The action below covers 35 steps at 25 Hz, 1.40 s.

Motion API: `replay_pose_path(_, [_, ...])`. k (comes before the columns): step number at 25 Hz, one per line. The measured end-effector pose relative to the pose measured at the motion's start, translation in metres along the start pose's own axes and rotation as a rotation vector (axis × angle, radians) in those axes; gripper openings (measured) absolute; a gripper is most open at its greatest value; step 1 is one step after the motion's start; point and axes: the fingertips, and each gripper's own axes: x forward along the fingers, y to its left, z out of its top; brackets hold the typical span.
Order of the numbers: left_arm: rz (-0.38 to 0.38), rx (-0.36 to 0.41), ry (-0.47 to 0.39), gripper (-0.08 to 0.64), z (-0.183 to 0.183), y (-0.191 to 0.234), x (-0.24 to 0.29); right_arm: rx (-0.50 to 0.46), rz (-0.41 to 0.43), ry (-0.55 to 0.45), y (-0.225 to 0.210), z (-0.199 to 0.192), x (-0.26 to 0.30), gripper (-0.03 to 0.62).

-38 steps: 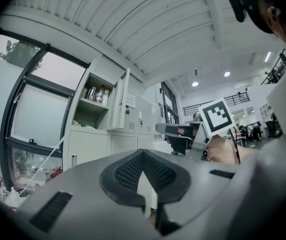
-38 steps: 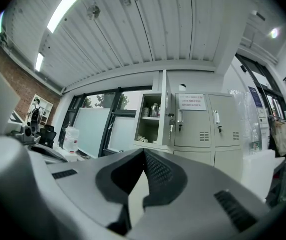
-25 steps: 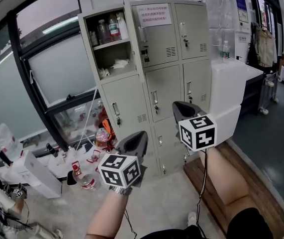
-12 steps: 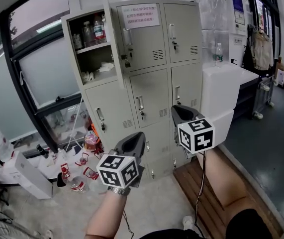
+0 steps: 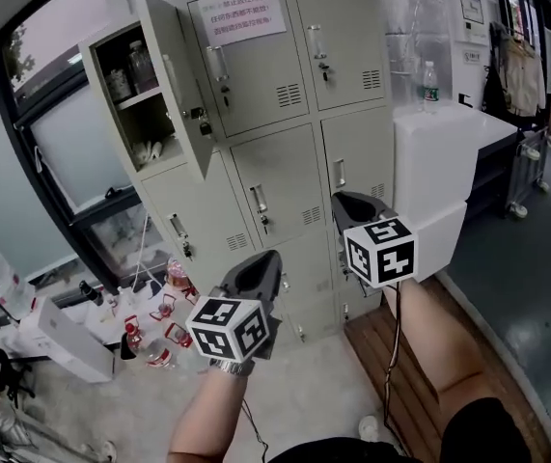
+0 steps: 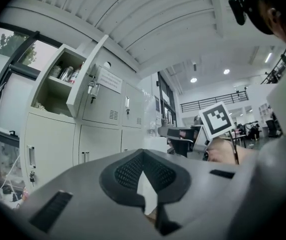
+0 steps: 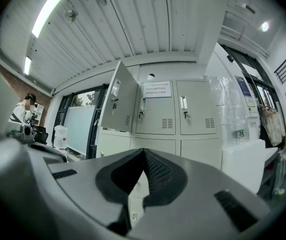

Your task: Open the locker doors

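Two grippers hang before the locker [image 5: 289,177], both with jaws pressed together on nothing. The left gripper [image 5: 261,263] is before its lower doors and the right gripper [image 5: 357,205] is further right. Each carries one cube [image 5: 229,328] with black-and-white square markers. One door [image 5: 174,85], at the locker's top left, stands open, with bottles [image 5: 132,68] inside. I count the other five doors of the top two rows shut. One white notice [image 5: 247,13] with reddish writing sits on the top middle door, too small for me to read. One bottle [image 5: 429,85] stands on the white box [image 5: 439,167] right of the locker.
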Motion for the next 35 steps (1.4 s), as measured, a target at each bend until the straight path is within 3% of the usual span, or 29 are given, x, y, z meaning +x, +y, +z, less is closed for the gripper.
replay_pose_path(6, [0.023, -0.008, 0.022, -0.002, -0.009, 0.002, 0.047, 0.040, 0.014, 0.030, -0.043, -0.028, 0.027, 0.000])
replay_pose_path(21, [0.082, -0.028, 0.008, -0.002, -0.027, -0.004, 0.162, 0.033, 0.088, 0.079, -0.139, -0.073, 0.086, 0.002])
replay_pose_path(35, [0.113, -0.053, 0.005, -0.002, -0.042, 0.002, 0.212, 0.051, 0.142, 0.101, -0.169, -0.104, 0.121, 0.025])
